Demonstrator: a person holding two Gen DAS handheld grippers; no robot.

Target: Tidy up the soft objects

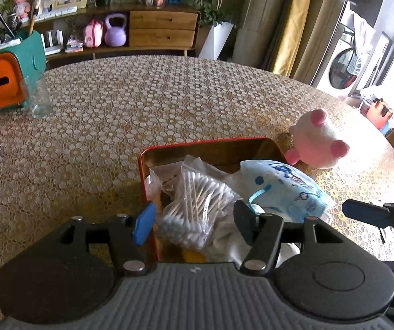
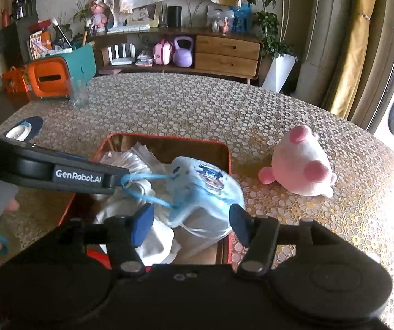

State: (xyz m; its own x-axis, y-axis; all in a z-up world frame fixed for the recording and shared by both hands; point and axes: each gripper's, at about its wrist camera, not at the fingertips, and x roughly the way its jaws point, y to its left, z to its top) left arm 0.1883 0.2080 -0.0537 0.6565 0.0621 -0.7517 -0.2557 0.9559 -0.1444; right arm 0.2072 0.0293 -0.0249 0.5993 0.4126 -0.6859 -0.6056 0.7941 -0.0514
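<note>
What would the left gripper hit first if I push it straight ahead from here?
Most likely the bag of cotton swabs, which sits right between the open fingers of the left gripper inside the red tin. Past the bag comes the tin's far wall, though depth is hard to judge in this fisheye view.

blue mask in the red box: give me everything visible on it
The mask is light blue, soft-looking, with darker blue cartoon print and blue ear loops. It lies crumpled atop white cloth in the red box, overhanging the right rim. The left gripper's finger touches one loop; a hold can't be confirmed.
</note>
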